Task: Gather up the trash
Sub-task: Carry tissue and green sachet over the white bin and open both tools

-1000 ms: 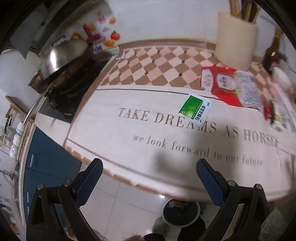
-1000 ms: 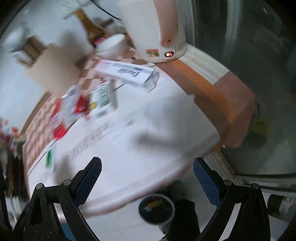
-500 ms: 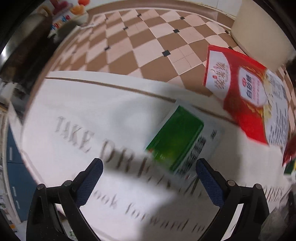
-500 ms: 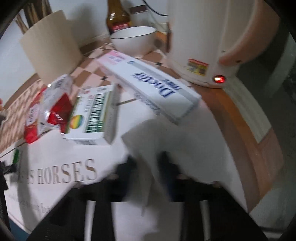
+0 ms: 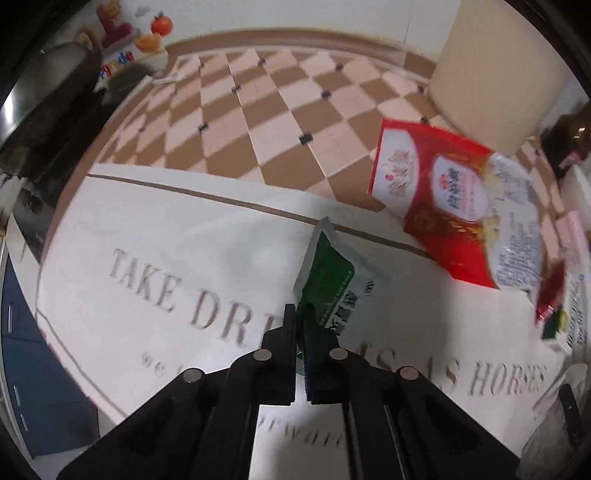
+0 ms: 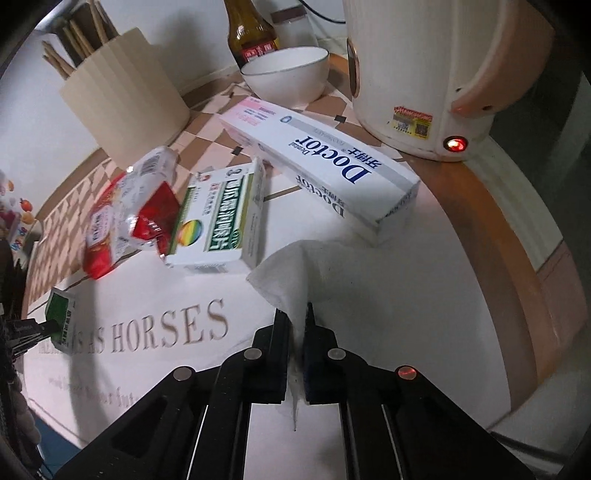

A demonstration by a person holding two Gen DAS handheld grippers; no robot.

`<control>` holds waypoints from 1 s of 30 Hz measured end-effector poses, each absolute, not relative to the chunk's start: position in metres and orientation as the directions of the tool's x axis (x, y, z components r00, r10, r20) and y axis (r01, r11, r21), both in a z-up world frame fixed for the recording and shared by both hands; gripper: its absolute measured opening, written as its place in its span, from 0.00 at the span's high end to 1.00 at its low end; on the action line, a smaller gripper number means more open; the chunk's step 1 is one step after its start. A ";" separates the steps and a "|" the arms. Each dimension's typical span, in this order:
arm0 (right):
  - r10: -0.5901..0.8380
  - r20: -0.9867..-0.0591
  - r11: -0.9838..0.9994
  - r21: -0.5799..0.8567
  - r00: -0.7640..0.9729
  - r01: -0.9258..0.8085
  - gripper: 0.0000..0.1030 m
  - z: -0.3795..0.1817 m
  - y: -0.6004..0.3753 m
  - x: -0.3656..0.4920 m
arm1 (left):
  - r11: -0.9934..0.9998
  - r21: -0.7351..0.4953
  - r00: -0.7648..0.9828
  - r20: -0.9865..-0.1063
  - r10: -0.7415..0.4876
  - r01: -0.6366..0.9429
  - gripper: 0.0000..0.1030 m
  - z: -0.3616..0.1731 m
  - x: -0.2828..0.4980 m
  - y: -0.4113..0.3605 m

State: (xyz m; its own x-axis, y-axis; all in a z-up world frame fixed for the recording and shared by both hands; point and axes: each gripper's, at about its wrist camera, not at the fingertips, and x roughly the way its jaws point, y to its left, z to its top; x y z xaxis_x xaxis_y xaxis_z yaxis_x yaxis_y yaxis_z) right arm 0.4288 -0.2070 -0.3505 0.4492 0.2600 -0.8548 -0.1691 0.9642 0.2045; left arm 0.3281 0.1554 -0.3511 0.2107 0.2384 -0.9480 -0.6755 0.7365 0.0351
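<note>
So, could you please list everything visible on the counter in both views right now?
Green and white foil sachet: one, pinched by the left gripper, tilted up off the mat.
White paper tissue: one, crumpled, pinched by the right gripper.
Red and white plastic snack bag: one, beside the cream ribbed holder.
Green and white cardboard medicine box: one, lying flat, mid-counter.
White and blue toothpaste box: one, long, before the kettle.
White ceramic bowl: one, at the back.
Brown glass bottle: one, behind the bowl.
Cream ribbed holder: one, holding sticks.
Cream electric kettle: one, red light on.
White lettered mat: one, covering the counter.
Left gripper: black, shut.
Right gripper: black, shut.
</note>
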 end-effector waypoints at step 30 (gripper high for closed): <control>0.423 -0.898 0.905 0.426 0.119 -0.001 0.94 -0.600 -0.238 0.111 | 0.820 -0.265 0.092 -0.963 -0.254 -0.507 1.00 -0.537 0.095 0.029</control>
